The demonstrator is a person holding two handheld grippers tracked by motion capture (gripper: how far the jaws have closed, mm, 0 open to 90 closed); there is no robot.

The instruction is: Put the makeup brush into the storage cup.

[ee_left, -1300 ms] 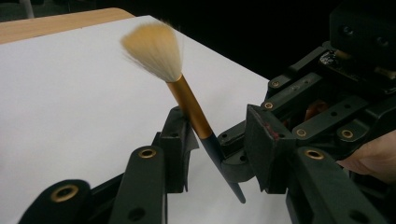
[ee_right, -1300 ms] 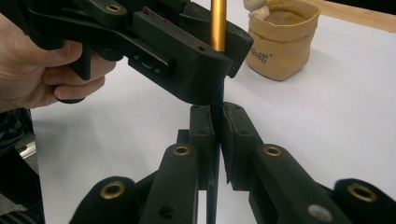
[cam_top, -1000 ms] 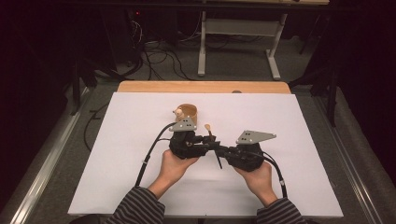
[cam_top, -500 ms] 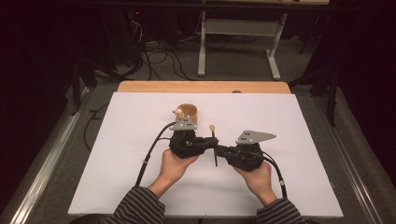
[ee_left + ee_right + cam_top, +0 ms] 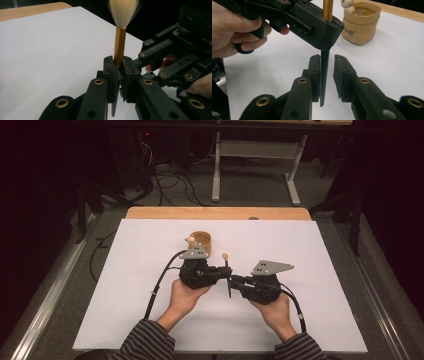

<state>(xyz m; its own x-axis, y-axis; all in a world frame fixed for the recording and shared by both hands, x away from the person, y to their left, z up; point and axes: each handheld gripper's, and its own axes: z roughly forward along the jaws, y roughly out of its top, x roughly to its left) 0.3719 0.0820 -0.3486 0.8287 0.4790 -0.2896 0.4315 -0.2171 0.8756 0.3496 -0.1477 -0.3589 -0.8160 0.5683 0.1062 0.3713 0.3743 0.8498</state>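
the left hand-held gripper (image 5: 119, 72) is clamped on the gold ferrule of the brush (image 5: 120, 45), held upright above the worktop (image 5: 310, 250). at 3 o'clock, the right hand-held gripper (image 5: 327, 65) stands apart around the dark handle; closing off-centre could tilt the brush.

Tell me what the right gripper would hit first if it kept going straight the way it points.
The brush's dark handle, already between the right gripper's open fingers. Just past it sits the left gripper clamping the brush; the tan pot looks farther off.
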